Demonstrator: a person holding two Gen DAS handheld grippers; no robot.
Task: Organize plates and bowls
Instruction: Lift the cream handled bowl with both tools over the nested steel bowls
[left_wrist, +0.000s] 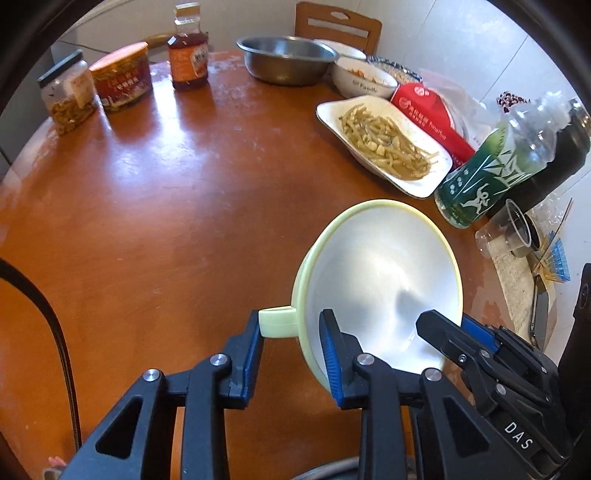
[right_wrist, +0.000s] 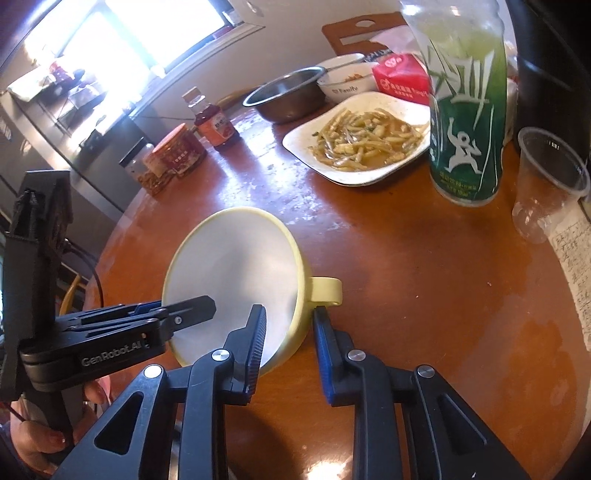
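Nearest to both cameras, a pale green bowl (left_wrist: 380, 280) with small side handles is tilted above the brown table (left_wrist: 166, 221). The left gripper (left_wrist: 291, 354) clenches its rim beside one handle, one finger inside and one outside. The right gripper (right_wrist: 290, 350) grasps the opposite rim in the same way. I judge the task is only at the beginning: this bowl is not yet put anywhere. At 1 o'clock, further away, a white plate (left_wrist: 413, 184) with leftover beans is beside a green bottle (left_wrist: 491, 173). At 12 o'clock, far, a steel bowl (left_wrist: 288, 59) and a white bowl (left_wrist: 362, 79) are near each other, not stacked.
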